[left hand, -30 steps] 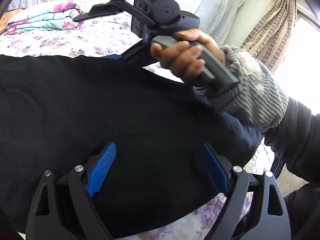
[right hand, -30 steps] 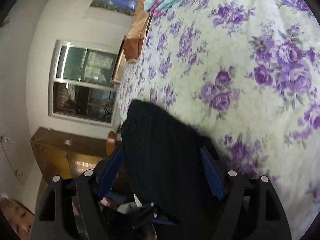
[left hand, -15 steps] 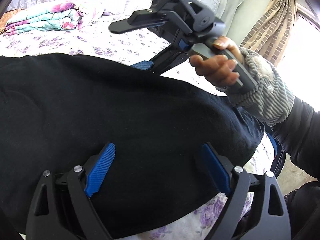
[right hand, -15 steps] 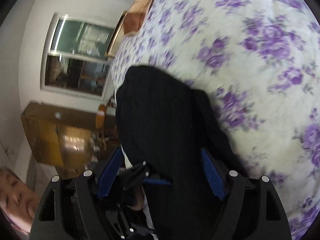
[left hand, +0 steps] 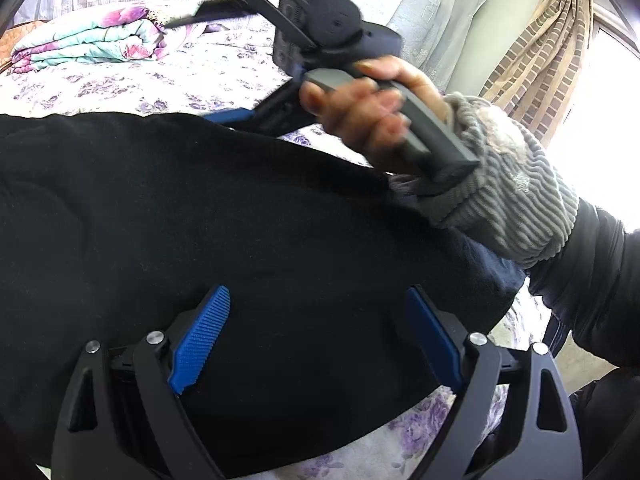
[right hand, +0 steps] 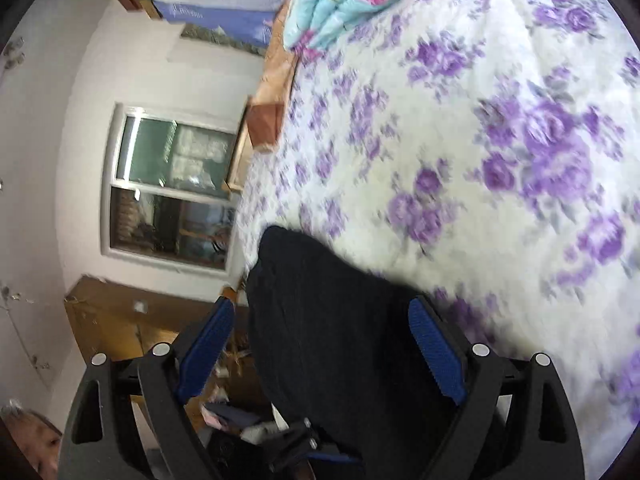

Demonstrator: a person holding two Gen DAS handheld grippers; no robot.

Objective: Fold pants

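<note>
Since a moment ago, black pants (left hand: 240, 240) lie flatter on the flowered bed (right hand: 480, 140). Over them the left claw (left hand: 316, 336) stands released, touching nothing. Right claw (right hand: 336, 344) is opening, the fabric edge between its pads but not pressed. A folded quilt (left hand: 88, 44) lies far behind.

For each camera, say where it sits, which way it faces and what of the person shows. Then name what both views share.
Left wrist: sits on the left gripper, looking across the black pants on the bed; shows the person's hand holding the right gripper, jaws opening.
Right wrist: sits on the right gripper, facing along the bed toward a window; pants lie between its open pads.
Shared: pants, floral bedsheet, folded quilt.
</note>
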